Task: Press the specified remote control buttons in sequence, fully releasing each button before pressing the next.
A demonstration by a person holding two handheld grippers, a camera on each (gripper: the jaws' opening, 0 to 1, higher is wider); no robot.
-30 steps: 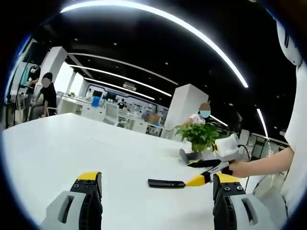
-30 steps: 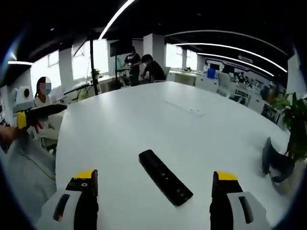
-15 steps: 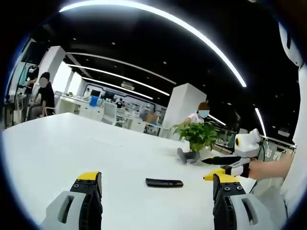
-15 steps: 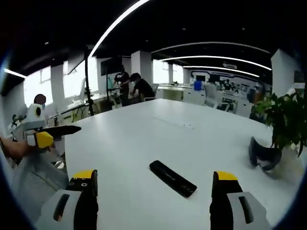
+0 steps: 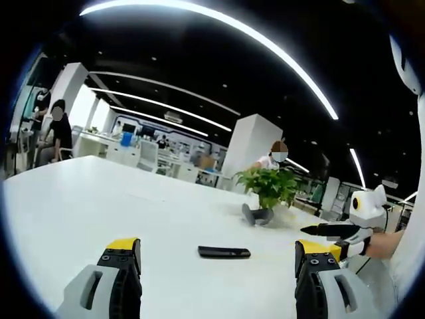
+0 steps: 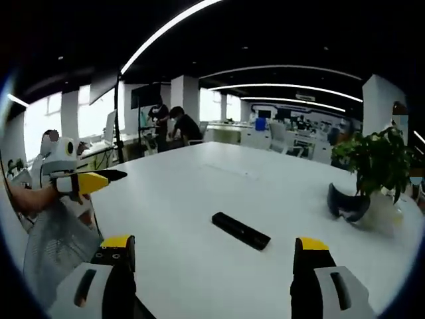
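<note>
White tabletop (image 6: 199, 199) carries a black remote (image 6: 240, 230) lying flat, long axis crosswise, ahead of and well apart from both wide-open, empty hand-held grippers, L (image 5: 216, 276) & R (image 6: 212, 276), neither clearly nearer.

The right gripper (image 5: 332, 238) has withdrawn from the remote control (image 5: 224, 252): one second ago its yellow tip met the remote's near end in the left gripper view, and it is now held well apart from it, raised beside the left gripper's own right jaw. In the right gripper view the remote control (image 6: 240, 230) appears smaller and farther ahead than before, consistent with that camera pulling back and levelling. The left gripper (image 6: 89, 182) now sits lower and closer to the table edge in that view.
</note>
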